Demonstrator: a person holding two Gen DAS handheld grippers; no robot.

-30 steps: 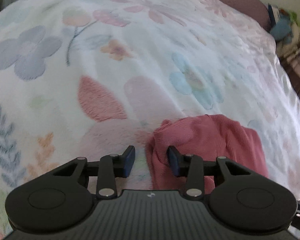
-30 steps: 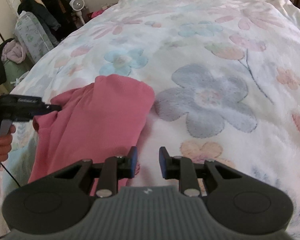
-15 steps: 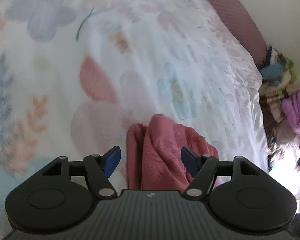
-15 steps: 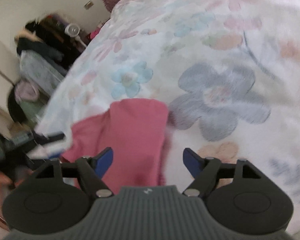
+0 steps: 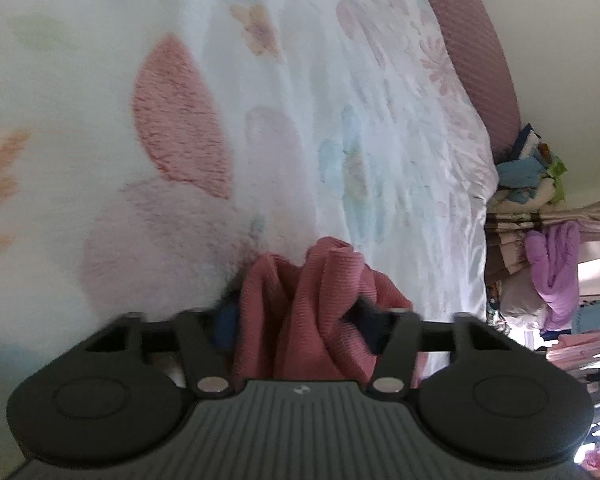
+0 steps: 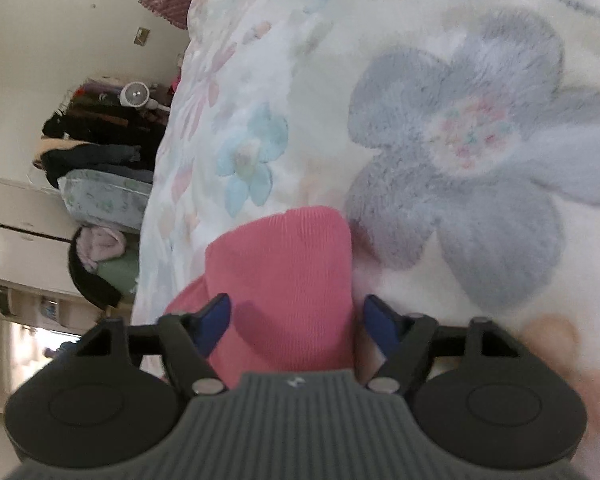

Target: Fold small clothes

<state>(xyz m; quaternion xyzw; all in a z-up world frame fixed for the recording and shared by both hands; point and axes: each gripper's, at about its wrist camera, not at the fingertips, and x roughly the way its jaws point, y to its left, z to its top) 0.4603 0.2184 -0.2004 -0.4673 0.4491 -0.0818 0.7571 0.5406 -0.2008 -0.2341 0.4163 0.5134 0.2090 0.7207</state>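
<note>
A pink ribbed garment (image 5: 300,312) lies bunched on the floral bedspread (image 5: 260,120). My left gripper (image 5: 298,326) is open, its blue-padded jaws standing on either side of the bunched folds; the pads are partly hidden by cloth. In the right wrist view the same garment (image 6: 284,272) shows a smooth rounded end. My right gripper (image 6: 300,320) is open and straddles that end, with cloth between the jaws and neither pad pressing it.
A mauve pillow (image 5: 472,52) lies at the bed's head. Piles of clothes (image 5: 540,216) stand beyond the bed's edge on one side. On the other side are dark clothes, a small fan (image 6: 134,94) and a bundle (image 6: 100,244).
Both grippers opened wide and moved forward and down over the garment. Each now has cloth between its jaws. The garment bunched up at the left gripper.
</note>
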